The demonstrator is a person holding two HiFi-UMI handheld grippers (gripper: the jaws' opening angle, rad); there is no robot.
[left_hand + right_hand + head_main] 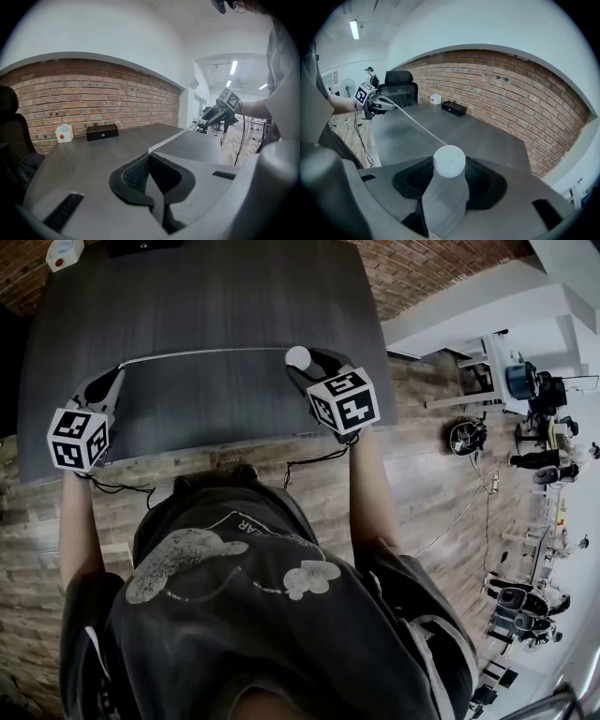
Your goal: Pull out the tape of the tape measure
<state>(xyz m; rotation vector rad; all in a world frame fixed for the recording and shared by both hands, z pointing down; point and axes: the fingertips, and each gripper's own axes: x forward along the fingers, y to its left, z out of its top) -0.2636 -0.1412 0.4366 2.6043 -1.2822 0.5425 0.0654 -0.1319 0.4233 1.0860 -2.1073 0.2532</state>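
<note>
**Head view.** The table (206,306) is dark grey with a wood grain, and it stands in front of the person. The left gripper (116,375) is over the table's near left corner. Its jaws are clenched on the free end of the tape (202,353). The right gripper (312,368) is over the table's near right part, close to the right edge. Its jaws grasp the tape measure (297,357), a round white case. The tape is drawn out and runs as a thin pale line above the table's near edge, from one gripper to the other. A white box (63,251) with a red button sits at the table's far left corner. A black box (142,246) lies next to it on the far edge.

**Left gripper view.** The two dark pads (136,176) meet with no gap, and the tape end is pinched at their tips. From there the tape runs taut across the table toward the right gripper, which is held over the opposite side. Both boxes stand on the table's far side, in front of a brick wall (117,98).

**Right gripper view.** The jaws stand wide apart, and the white case fills the space between them, its flat round face toward the camera. The tape leaves the case and crosses the table to the left gripper. An office chair (401,89) stands beyond the table's far end.
</note>
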